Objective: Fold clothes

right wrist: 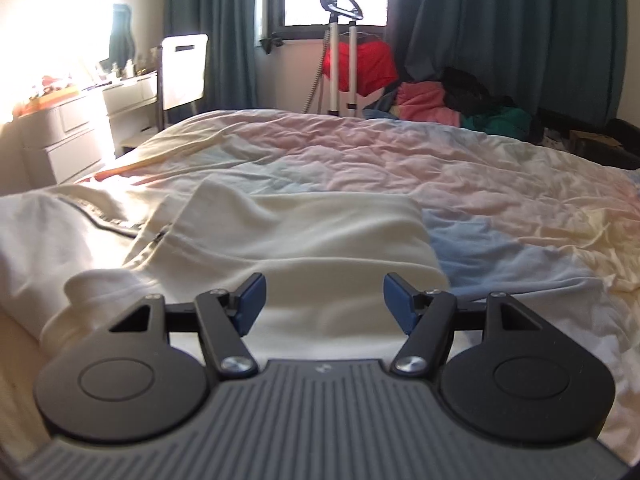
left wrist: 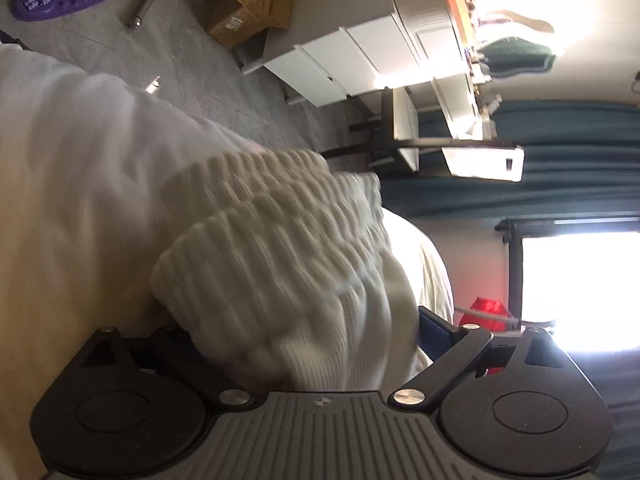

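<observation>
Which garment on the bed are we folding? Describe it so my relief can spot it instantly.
Start at the big bed with the pastel patchwork quilt. At its near edge, just ahead of the right tongs, lies the cream zip-up sweatshirt. Unlike the bright clothes heaped by the curtains, it is plain cream with a dark zipper.

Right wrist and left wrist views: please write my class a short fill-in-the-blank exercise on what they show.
1. The cream garment lies on the ____.
2. The right gripper is ____, with nothing between its pads.
3. Ribbed white fabric sits between the pads of the ____ gripper.
4. The curtains beside the window are ____.

Missing words: bed; open; left; green
</observation>
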`<state>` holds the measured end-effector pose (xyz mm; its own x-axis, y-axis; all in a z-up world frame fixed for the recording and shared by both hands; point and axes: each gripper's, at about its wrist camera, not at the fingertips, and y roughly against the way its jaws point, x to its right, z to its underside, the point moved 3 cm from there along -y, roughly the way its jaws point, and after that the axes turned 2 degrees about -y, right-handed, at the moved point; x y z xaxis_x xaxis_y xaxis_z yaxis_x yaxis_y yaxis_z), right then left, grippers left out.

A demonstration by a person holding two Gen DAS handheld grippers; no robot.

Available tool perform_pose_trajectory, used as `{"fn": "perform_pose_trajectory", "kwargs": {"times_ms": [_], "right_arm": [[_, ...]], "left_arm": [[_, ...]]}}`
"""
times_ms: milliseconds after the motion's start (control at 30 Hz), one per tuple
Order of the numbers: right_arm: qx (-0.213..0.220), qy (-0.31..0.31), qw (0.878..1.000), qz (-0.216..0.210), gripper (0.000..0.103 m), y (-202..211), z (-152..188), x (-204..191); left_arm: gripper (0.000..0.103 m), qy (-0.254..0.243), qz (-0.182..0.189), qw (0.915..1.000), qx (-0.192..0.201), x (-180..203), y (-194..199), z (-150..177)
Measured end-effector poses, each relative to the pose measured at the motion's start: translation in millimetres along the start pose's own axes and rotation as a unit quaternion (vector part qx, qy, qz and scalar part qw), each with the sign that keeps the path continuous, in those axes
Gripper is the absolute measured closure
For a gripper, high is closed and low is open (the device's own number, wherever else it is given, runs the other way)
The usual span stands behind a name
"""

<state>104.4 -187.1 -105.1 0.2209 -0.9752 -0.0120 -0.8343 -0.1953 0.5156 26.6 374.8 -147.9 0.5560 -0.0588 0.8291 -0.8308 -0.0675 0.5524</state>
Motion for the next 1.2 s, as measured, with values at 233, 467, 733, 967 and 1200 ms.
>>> {"fn": "perform_pose_trajectory", "kwargs": {"times_ms": [233, 467, 733, 967, 1200], "right_arm": [[-0.007, 0.051, 0.999, -0.017, 0.036, -9.4, 4.5, -25.3], [-0.069, 0.037, 0.996, -0.041, 0.036, -34.9, 25.7, -27.8], [-0.049, -0.016, 0.998, -0.019, 0.036, -16.4, 10.3, 1.7], [0.002, -0.101, 0.994, 0.028, 0.036, 3.0, -11.0, 57.3], [0.060, -0.223, 0.968, 0.099, 0.036, 27.3, -20.5, 137.4]], "left_arm": [[0.043, -0.092, -0.031, 0.9936, 0.057, 15.9, -2.8, -8.1], [0.064, -0.190, -0.052, 0.9763, 0.090, 49.6, 5.7, 3.1], [0.067, -0.329, -0.045, 0.9274, 0.172, 123.8, 27.3, 58.8], [0.070, -0.441, 0.027, 0.8646, 0.239, 225.7, 60.6, 179.8], [0.072, -0.525, 0.122, 0.8064, 0.244, 281.0, 59.9, 351.2]]}}
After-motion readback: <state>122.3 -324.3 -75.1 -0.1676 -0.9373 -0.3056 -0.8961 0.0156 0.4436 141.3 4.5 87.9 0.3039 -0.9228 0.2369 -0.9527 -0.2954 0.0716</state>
